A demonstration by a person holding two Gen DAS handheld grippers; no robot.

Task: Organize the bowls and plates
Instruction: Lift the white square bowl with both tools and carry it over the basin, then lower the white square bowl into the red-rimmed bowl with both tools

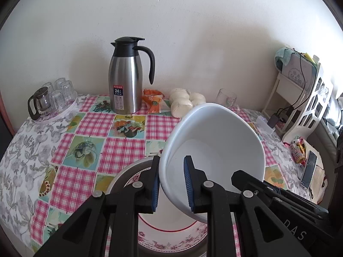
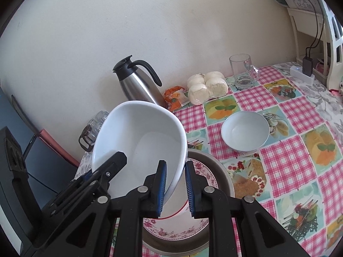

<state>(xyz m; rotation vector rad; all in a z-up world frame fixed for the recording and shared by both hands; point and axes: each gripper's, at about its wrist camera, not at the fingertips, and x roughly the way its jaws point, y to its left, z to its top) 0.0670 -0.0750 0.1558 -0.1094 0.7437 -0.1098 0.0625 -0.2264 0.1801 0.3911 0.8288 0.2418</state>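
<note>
The table (image 1: pixel 120 150) with its pink checked cloth fills both views, and hanging over its near edge is the big white bowl (image 1: pixel 216 147), tilted steeply, its open side turned toward the cameras. Both grippers have it by the rim: the left gripper (image 1: pixel 171 184) pinches the bowl's left edge, one blue pad outside the wall and one inside, and the right gripper (image 2: pixel 175 189) clamps the opposite edge the same way, jaws narrow, closed on the rim. Right underneath sits the flowered plate (image 2: pixel 199 171), resting in a grey metal basin (image 2: pixel 223 177), so my read is the bowl is headed down onto that stack. To do it well, level the bowl first, keep both hands moving together so the rim does not twist out of either pinch, and lower it centred over the plate before letting go. Off to the right, the small white bowl (image 2: pixel 245 131) waits alone on the cloth, well apart from both grippers, likely next in line.
</note>
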